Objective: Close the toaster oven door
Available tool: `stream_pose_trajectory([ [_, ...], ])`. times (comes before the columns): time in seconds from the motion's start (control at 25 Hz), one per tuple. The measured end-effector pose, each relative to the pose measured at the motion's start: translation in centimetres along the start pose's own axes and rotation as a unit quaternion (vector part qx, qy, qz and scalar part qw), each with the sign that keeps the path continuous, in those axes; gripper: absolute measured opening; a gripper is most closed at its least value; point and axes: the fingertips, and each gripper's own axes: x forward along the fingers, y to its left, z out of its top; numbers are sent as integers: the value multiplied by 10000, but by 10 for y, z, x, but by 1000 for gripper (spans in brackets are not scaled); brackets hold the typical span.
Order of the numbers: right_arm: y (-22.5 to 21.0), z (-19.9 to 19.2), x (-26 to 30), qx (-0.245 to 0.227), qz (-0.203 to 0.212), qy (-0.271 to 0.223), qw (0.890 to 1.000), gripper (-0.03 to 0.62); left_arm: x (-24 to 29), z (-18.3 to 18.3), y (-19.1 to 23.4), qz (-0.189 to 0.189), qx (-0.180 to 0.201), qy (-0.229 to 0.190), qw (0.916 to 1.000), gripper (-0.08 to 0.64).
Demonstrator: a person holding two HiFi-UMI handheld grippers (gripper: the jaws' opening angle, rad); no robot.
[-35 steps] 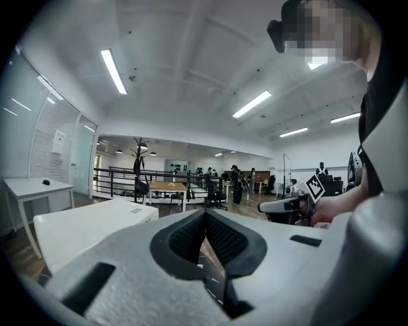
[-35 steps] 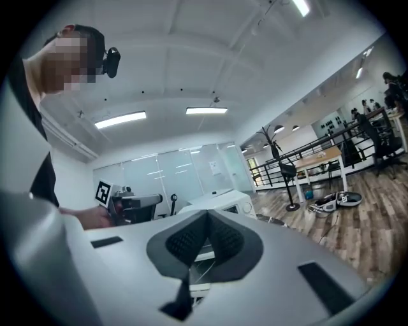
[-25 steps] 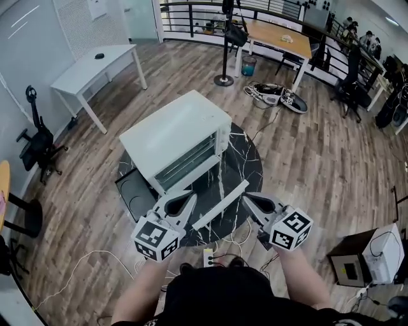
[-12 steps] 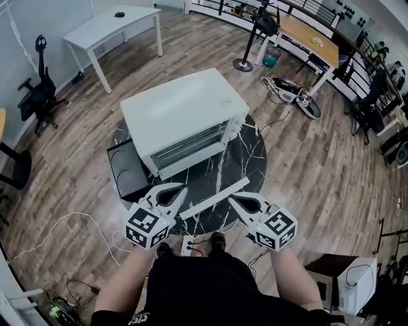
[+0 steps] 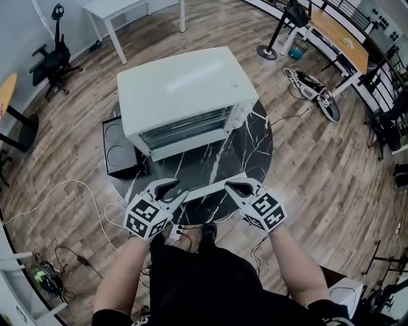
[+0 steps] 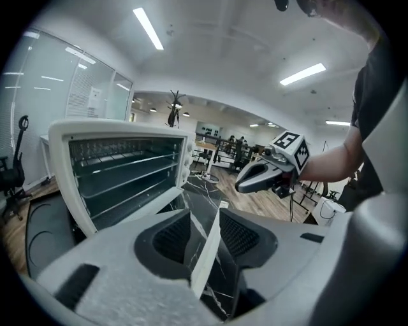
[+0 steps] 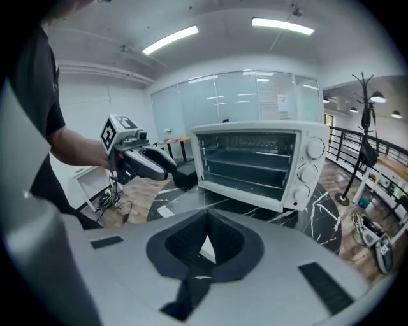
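Observation:
The white toaster oven (image 5: pixel 185 89) stands on a round black marble table (image 5: pixel 255 149). Its door (image 5: pixel 210 188) hangs open and lies flat towards me, white front edge nearest. My left gripper (image 5: pixel 173 186) is at that edge's left end. In the left gripper view its jaws (image 6: pixel 203 216) are opening, with the door's edge (image 6: pixel 207 255) between them and a gap beside it. My right gripper (image 5: pixel 231 186) is at the edge's right end. Its jaws (image 7: pixel 205 215) are shut, and a bit of white edge shows just behind the tips. The oven's cavity (image 7: pixel 245 159) is open.
A black tray (image 5: pixel 118 146) lies on the table left of the oven. Cables and a power strip (image 5: pixel 175 232) lie on the wooden floor by my feet. A white desk (image 5: pixel 127 9), a black chair (image 5: pixel 54 60) and shoes (image 5: pixel 315 89) stand further off.
Both grippers have come in to the two ends of the door's front edge. The left jaws have spread apart. The door still lies flat.

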Motion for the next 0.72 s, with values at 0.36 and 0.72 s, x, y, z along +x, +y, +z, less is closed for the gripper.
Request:
stream_pose_trajectory([
  [0.36, 12, -58, 42, -438, 688, 987, 9918, 126, 27, -70, 5, -11, -77, 755, 9971, 210],
  [0.72, 1, -87, 83, -980, 689, 1675, 9786, 172, 38, -127, 11, -279, -20, 1510, 9881, 233],
])
